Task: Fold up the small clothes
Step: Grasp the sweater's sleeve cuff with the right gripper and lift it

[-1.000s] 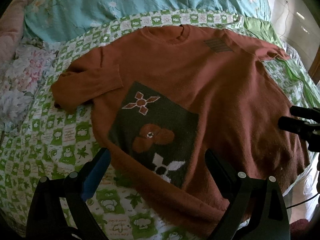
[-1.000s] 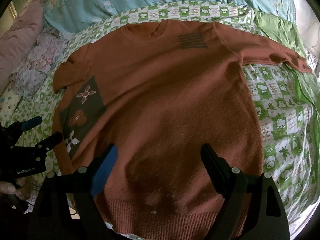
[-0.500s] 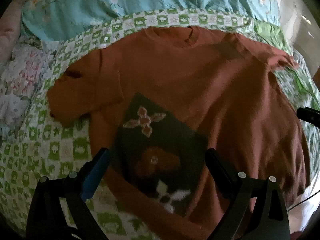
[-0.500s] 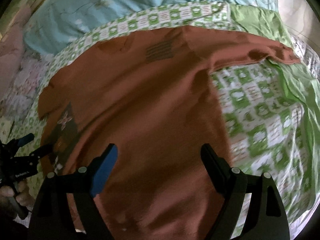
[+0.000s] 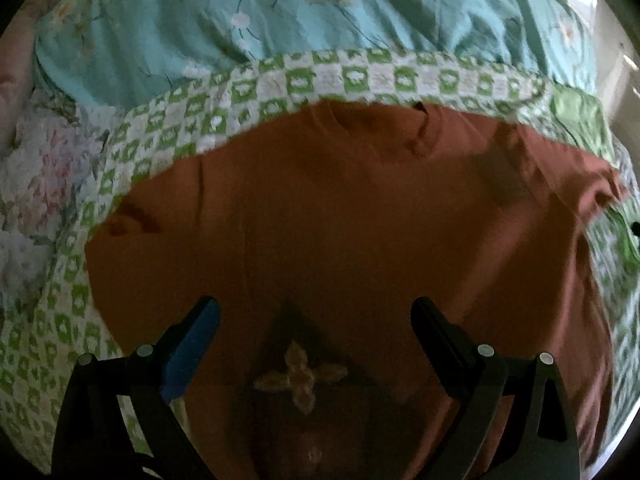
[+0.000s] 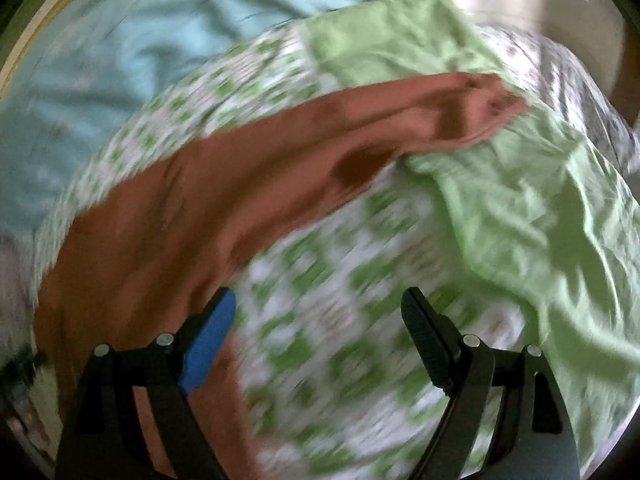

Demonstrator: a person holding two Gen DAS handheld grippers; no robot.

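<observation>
Rust-orange sweater (image 5: pixel 340 220) lies flat, face up, on the green-and-white checked blanket (image 5: pixel 304 80) on the bed. Neckline (image 5: pixel 380 120) at the far side, hem toward the near edge, so its long axis runs near to far. Dark patch with a pale flower motif (image 5: pixel 300 376) sits on the near-left part of the body. Left sleeve (image 5: pixel 132 216) looks folded in short at the left; right sleeve (image 6: pixel 360 140) stretches out to the far right, cuff (image 6: pixel 492 100) resting where the checked blanket meets a plain light-green sheet (image 6: pixel 540 208). Teal floral duvet (image 5: pixel 280 12) bunched beyond the neckline, a pale floral pillow or quilt (image 5: pixel 36 184) at far left.

Left hand-held gripper (image 5: pixel 316 320) hovers over the sweater's lower body, fingers spread wide, holding nothing. Right hand-held gripper (image 6: pixel 318 312) is over the checked blanket just right of the sweater's side edge, fingers also wide apart, empty. Right view is heavily motion-blurred.
</observation>
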